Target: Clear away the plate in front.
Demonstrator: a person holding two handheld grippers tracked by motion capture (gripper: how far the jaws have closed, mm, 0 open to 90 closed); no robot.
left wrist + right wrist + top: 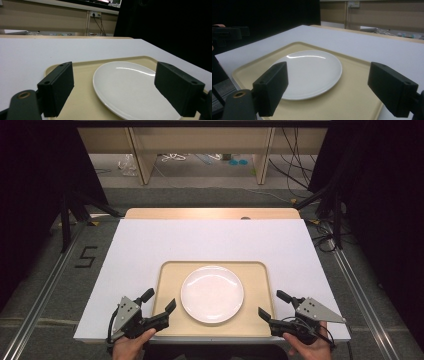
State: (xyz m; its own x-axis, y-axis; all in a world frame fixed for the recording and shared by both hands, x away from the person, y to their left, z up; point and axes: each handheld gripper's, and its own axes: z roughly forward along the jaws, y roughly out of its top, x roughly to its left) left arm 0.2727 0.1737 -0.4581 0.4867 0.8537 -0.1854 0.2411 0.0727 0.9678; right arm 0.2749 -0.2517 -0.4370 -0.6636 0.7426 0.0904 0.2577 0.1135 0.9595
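- The left hand-held gripper (pixel 160 301) sat at the near left corner of the table, its jaws spread wide with nothing between them.
- One of its jaws hung over the tray's near left edge, the other over bare table just outside the tray; whether either touched the surface, I could not tell.
- In the left gripper view, the two black jaws stood well apart, framing the plate (pixel 130 86) beyond them, and neither pad pressed on anything.
- The right hand-held gripper (pixel 273 304) mirrored it at the near right corner, jaws parted too, and empty.
- Its inner jaw sat right at the tray's near right corner, the outer jaw just beyond the tray's right side.
- A hand (pixel 131 346) gripped the left tool from the bottom edge, and another hand (pixel 310 347) held the right one.
- The plate (pixel 212 294), white and round, lay flat in the middle of the tray, between the two grippers and clear of both.
- The tray (pixel 255 275), beige with rounded corners, rested on the near half of the table.
- The table (pixel 210 240) wore a white top, with a strip of bare wood showing along its far edge.
- Past the table ran grey floor, with a "5" (pixel 86 256) marked on it at the left.
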